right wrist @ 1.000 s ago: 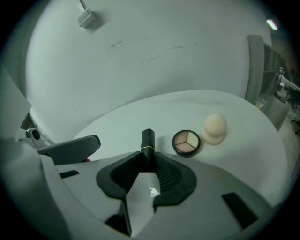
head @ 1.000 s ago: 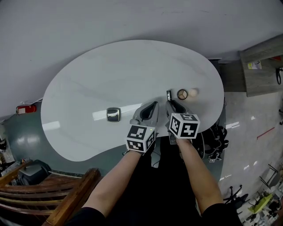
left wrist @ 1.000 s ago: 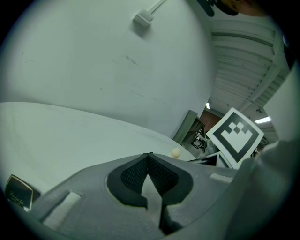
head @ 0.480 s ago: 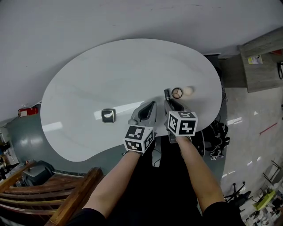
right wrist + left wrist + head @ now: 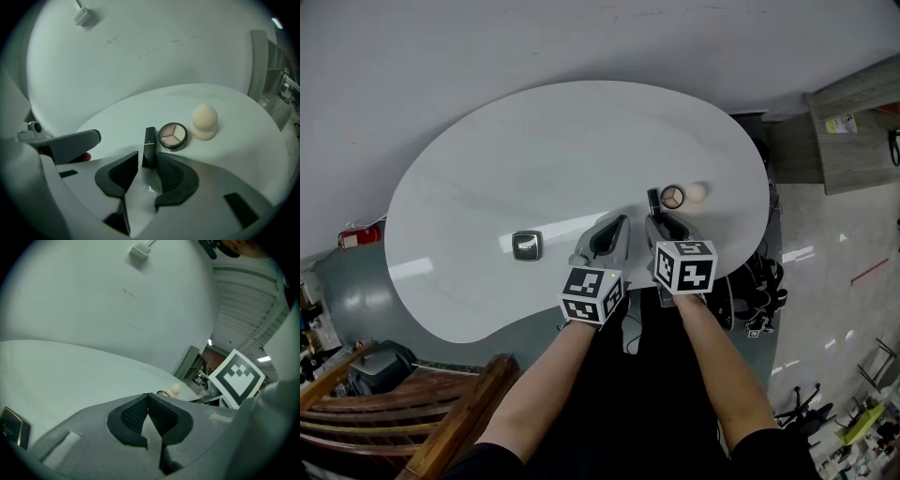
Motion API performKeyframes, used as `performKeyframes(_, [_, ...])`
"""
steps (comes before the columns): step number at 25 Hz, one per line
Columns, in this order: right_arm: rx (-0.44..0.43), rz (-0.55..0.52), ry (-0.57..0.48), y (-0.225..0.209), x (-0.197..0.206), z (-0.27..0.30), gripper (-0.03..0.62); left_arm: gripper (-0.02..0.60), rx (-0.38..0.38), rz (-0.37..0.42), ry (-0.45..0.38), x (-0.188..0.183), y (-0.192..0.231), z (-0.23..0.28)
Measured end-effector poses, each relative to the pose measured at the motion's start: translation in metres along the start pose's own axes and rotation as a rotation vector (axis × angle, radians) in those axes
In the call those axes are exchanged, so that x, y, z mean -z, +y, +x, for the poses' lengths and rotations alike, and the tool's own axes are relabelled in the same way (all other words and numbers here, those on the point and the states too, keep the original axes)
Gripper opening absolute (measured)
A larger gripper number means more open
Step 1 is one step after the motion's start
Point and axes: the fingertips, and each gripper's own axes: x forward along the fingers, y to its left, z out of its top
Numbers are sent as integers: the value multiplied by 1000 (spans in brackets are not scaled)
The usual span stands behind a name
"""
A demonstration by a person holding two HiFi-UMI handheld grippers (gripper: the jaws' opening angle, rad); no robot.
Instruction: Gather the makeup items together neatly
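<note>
A black lipstick [image 5: 149, 145] lies on the white table [image 5: 534, 150], its near end between the jaws of my right gripper [image 5: 147, 158]. Those jaws have just been opening, and a gap shows beside the tube, so this gripper is open. Just right of the lipstick [image 5: 653, 200] sit a round eyeshadow pot [image 5: 173, 135] and a beige sponge [image 5: 204, 121]. My left gripper [image 5: 614, 231] hovers beside the right one, shut with its pads meeting on nothing [image 5: 148, 397]. A dark square compact [image 5: 525, 246] lies apart, farther left.
The table's curved front edge [image 5: 525, 319] runs just below both grippers. A wooden chair back [image 5: 459, 412] stands at the lower left, a grey cabinet [image 5: 853, 131] at the right. The left gripper view shows the compact [image 5: 11, 427] at its lower left.
The lipstick now lies a little closer to the eyeshadow pot than a second ago. Both grippers stay about where they were; the view has shifted slightly.
</note>
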Motion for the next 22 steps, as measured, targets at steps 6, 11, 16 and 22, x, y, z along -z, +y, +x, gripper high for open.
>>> performKeyframes(6, [39, -12, 28, -4, 6, 1, 103, 9, 1, 2, 0, 0, 0, 0])
performKeyframes(11, [31, -20, 24, -4, 1, 3, 103, 9, -1, 3, -1, 1, 1, -3])
performKeyframes(16, [28, -33, 20, 0, 0, -5, 110, 9, -1, 2, -4, 1, 2, -7])
performKeyframes(22, [44, -47, -10, 8, 0, -21, 112, 9, -2, -1, -15, 2, 3, -18])
